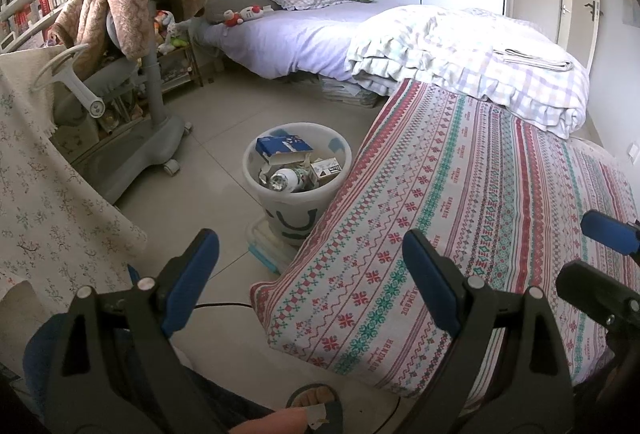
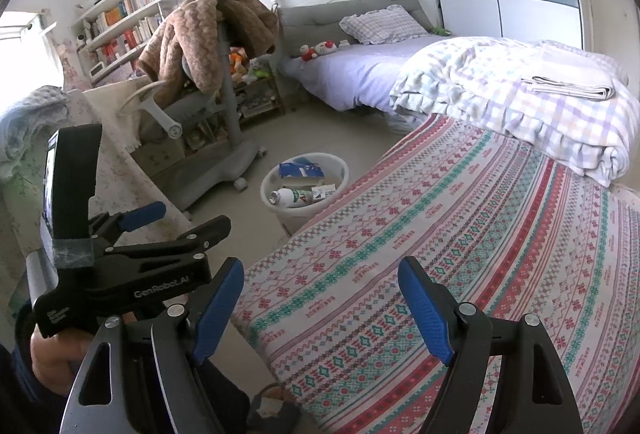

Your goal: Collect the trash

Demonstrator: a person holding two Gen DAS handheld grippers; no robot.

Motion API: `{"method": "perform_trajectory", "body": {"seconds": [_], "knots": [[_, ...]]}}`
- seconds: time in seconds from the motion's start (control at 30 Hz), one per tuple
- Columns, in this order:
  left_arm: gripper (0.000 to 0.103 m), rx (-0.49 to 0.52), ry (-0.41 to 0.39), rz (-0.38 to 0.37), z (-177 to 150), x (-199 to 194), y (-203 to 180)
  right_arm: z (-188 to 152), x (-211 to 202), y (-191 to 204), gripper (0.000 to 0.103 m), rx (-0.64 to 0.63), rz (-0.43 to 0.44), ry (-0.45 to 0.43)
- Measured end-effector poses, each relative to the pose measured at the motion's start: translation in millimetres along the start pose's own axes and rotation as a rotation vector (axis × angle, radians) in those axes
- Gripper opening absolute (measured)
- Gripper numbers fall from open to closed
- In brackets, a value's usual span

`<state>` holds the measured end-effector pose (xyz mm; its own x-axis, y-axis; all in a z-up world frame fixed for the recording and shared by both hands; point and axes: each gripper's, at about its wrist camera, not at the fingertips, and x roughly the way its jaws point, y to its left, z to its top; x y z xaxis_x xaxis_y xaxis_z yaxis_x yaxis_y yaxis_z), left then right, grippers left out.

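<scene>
A white trash bin (image 1: 298, 208) stands on the tiled floor beside the patterned mattress; it also shows in the right wrist view (image 2: 280, 212). It holds a blue box (image 1: 282, 146), a plastic bottle (image 1: 286, 180) and small cartons. My left gripper (image 1: 310, 270) is open and empty, held above the floor and the mattress corner, short of the bin. My right gripper (image 2: 320, 298) is open and empty above the patterned mattress (image 2: 460, 254). The left gripper's body (image 2: 132, 274) shows at the left of the right wrist view.
A grey wheeled chair (image 1: 132, 122) draped with a brown blanket stands left of the bin. A cloth-covered table (image 1: 48, 194) is at the left. A bed with a folded quilt (image 1: 480, 50) lies behind. A plastic lid (image 1: 268, 254) lies by the bin's base. My slippered foot (image 1: 316, 404) is below.
</scene>
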<state>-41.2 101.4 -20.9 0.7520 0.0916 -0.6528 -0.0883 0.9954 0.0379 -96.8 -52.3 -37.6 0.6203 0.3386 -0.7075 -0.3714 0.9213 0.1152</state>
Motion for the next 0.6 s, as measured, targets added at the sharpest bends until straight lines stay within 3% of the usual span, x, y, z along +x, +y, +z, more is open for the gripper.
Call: {"method": "perform_trajectory", "body": {"seconds": [0.6], "knots": [[0.095, -0.002, -0.002, 0.008, -1.1, -2.0, -8.2, -0.3, 0.4, 1.3, 0.081, -0.001, -0.005, 0.001]]}}
